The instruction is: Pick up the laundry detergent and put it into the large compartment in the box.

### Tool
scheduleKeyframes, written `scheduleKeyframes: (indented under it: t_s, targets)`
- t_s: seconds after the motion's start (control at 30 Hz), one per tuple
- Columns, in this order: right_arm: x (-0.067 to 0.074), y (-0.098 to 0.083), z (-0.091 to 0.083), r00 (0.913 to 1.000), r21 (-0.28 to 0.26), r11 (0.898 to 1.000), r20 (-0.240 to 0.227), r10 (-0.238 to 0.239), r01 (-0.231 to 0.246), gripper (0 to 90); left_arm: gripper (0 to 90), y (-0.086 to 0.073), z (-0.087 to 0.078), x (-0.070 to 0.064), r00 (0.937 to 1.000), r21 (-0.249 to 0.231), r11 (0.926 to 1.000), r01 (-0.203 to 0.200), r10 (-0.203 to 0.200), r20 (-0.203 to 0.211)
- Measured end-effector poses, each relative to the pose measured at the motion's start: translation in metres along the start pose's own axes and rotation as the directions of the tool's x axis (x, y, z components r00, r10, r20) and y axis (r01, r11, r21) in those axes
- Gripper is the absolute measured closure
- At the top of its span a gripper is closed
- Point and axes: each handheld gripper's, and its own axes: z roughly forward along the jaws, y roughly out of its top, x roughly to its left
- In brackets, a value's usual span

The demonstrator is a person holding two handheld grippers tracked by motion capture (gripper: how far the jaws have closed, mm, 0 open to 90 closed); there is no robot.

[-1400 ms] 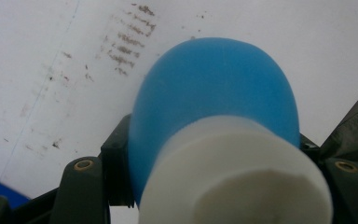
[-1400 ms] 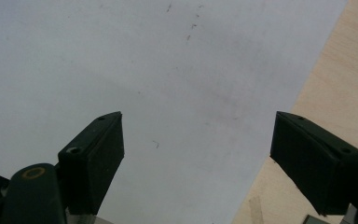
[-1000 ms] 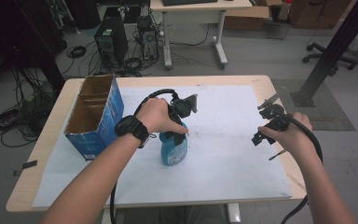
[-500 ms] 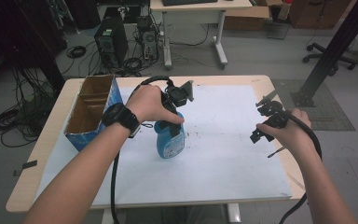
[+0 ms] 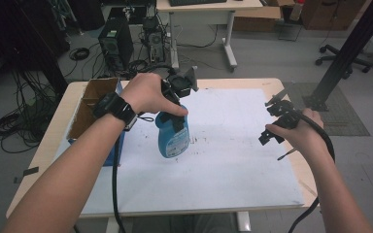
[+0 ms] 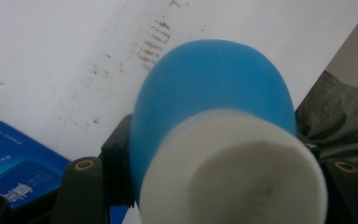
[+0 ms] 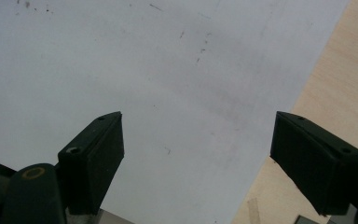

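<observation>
Blue plastic bottle (image 5: 174, 136) with white neck: left gripper (image 5: 177, 99) fingers clamp its neck. Likely light, smooth, slippery; neck grip suits. Right gripper (image 5: 272, 121) fingers wide, empty.

Grey floor (image 5: 272, 63) all around the wooden desk (image 5: 53, 145), cables (image 5: 9, 126) coiled at left, computer towers (image 5: 114, 41) behind, a second table (image 5: 209, 7) beyond, dim light.

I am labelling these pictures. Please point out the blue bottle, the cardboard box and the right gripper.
blue bottle (image 5: 174, 138): high view, on its label.
cardboard box (image 5: 83, 112): high view, on its inner wall.
right gripper (image 7: 196, 163): right gripper view, midway between its open jaws.
</observation>
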Motion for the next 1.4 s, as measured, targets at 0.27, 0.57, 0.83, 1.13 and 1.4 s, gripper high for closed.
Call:
scheduleKeyframes:
  t_s: [0.27,0.57,0.83,1.13,1.4]
  targets:
    - [-0.001,0.002,-0.005,1.0,-0.004,1.0,0.0,-0.004,0.004,17.4,37.5,0.004,-0.019,0.002,0.9997,-0.015,0.9997,0.02,-0.02,-0.01]
    - [-0.002,0.004,-0.006,1.0,-0.007,1.0,-0.002,-0.006,0.006,17.4,37.6,0.009,-0.039,0.01,0.9942,-0.046,0.9938,0.101,-0.102,-0.033]
    - [-0.005,0.005,-0.007,1.0,-0.008,1.0,-0.003,-0.004,0.004,17.2,37.6,0.009,-0.048,0.017,0.9882,-0.063,0.9868,0.149,-0.151,-0.025]
    - [-0.008,0.006,-0.007,1.0,-0.008,1.0,-0.003,0.0,0.0,17.1,37.6,0.004,-0.061,0.031,0.9781,-0.083,0.9758,0.202,-0.205,-0.034]
    - [-0.009,0.005,-0.007,1.0,-0.005,1.0,0.002,0.001,-0.001,17.1,37.6,-0.004,-0.07,0.047,0.9548,-0.109,0.9508,0.29,-0.295,-0.036]
